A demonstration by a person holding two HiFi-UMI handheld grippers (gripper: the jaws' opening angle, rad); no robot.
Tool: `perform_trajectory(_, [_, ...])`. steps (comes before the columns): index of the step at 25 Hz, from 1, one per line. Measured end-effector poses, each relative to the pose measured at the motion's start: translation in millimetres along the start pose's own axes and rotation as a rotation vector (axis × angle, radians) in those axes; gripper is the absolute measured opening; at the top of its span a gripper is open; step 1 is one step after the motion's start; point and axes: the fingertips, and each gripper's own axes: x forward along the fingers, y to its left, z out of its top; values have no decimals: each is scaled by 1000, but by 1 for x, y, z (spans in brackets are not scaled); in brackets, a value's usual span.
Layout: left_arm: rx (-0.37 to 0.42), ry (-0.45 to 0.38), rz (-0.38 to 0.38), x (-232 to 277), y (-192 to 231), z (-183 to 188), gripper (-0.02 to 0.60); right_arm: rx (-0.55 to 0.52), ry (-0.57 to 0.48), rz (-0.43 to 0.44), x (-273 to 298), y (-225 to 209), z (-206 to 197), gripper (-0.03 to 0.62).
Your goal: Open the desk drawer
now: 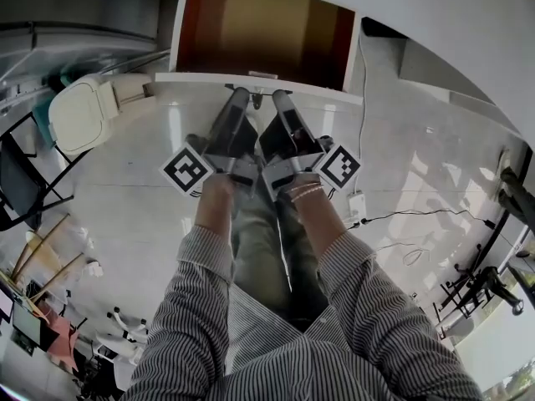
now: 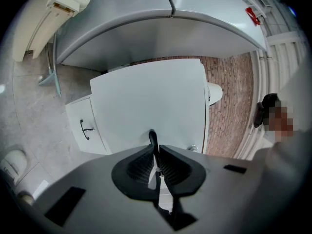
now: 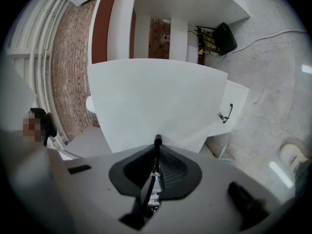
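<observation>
The desk drawer (image 1: pixel 259 36) stands pulled out under the white desk top (image 1: pixel 435 23), its brown inside showing in the head view. Its white front panel (image 1: pixel 266 84) faces me. My left gripper (image 1: pixel 241 95) and right gripper (image 1: pixel 281 97) lie side by side, tips at that panel. In the left gripper view the panel (image 2: pixel 146 101) fills the middle, and the left gripper (image 2: pixel 155 155) is shut on the thin black drawer handle (image 2: pixel 152 136). In the right gripper view the right gripper (image 3: pixel 156 157) pinches the same kind of black handle (image 3: pixel 157 141) against the panel (image 3: pixel 151 96).
A lower white cabinet door with a black handle (image 2: pixel 86 128) (image 3: pixel 225 113) sits beside the drawer. A cream chair (image 1: pixel 84 111) and a black chair (image 1: pixel 21 182) stand left. A power strip (image 1: pixel 359 207) with cables lies on the floor right. A brick wall (image 2: pixel 229 101) is behind.
</observation>
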Motion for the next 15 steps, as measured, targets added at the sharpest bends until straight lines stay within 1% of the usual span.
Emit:
perform_trajectory(7, [5, -9, -12, -11, 0, -7, 40, 14, 11, -8, -12, -4, -7, 37])
perform_trajectory(15, [-30, -35, -20, -13, 3, -6, 40, 2, 19, -3, -10, -5, -10, 37])
